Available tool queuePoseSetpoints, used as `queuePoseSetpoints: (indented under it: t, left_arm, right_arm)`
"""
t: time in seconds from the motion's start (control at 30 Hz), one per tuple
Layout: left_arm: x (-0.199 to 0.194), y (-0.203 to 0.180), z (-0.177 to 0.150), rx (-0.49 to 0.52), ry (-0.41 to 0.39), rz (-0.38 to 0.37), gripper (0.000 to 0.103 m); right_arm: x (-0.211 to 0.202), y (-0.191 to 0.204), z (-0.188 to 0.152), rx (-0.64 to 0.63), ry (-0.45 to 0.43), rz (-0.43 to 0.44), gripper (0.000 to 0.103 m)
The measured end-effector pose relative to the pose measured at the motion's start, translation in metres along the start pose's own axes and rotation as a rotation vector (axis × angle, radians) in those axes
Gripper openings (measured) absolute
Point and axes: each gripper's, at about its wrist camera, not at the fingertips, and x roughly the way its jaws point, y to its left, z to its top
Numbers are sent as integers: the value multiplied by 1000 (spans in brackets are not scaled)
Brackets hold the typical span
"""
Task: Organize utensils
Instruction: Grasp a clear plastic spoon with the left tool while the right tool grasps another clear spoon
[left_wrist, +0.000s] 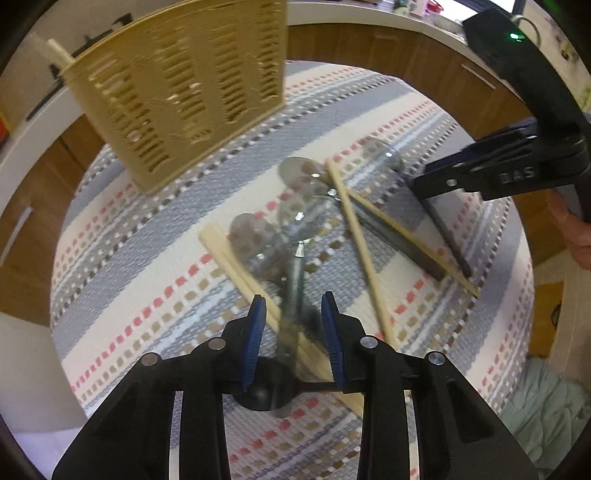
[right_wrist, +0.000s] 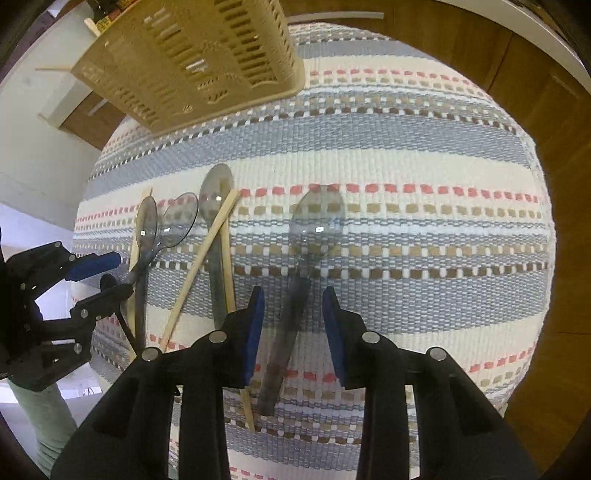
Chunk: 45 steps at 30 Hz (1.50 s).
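Blue-padded fingers of the left gripper (left_wrist: 293, 321) stand apart on either side of a clear spoon handle (left_wrist: 293, 291), with a gap showing between each pad and the handle; a wooden chopstick (left_wrist: 236, 262) runs slantwise under the same spot. The right gripper (right_wrist: 293, 317) likewise has its fingers apart, straddling the handle of the rightmost clear spoon (right_wrist: 295, 295), whose bowl points away from the camera; its pads do not visibly press on the handle either.

Everything lies on a woven placemat (right_wrist: 424, 155) striped in grey and cream with rows of red and tan dashes, which sits on a wooden table (right_wrist: 546, 122). Just left of the right gripper in its own view, a third clear spoon (right_wrist: 216, 199) lies beside two crossing chopsticks (right_wrist: 207, 251). Farther left, two more clear spoons (right_wrist: 162, 225) overlap at their bowls, and the left gripper comes in there from the picture's edge, its fingers around their handles. In the left wrist view the picture is blurred, so the count of spoons in that cluster is hard to tell.

At the far edge of the placemat stands a tan slotted plastic utensil basket (left_wrist: 184, 92), with a chopstick end (left_wrist: 55, 51) sticking out past its left side. A person's hand (left_wrist: 576, 236) shows at the right edge of the left wrist view, holding the right gripper's handle.
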Motion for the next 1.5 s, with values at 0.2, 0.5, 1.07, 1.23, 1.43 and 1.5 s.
queuePoseSetpoints:
  t: [0.2,0.5,1.07,1.23,1.43,1.5]
  left_arm:
    - [20,-5,9,35,95,78,26]
    - [29,-17,23,38,119,141,18]
    - [-12,-13,19,-95,-44,15,12]
    - [-3,0,19,-130,4,-10,13]
    - [0,22,1,-214,10,-15,13]
    - [0,34,-4,-275,7,-45,13]
  right_arm:
    - [11,9,1,-12,25,-46,29]
    - [22,39,5,-67,23,-111,13]
    - [-25,25,1,-99,-93,-32,10]
    - [-25,22,2,-87,-83,-27,10]
    - [-17,9,-2,-71,-59,-13,10]
    - [-12,9,-1,-62,-57,-6,10]
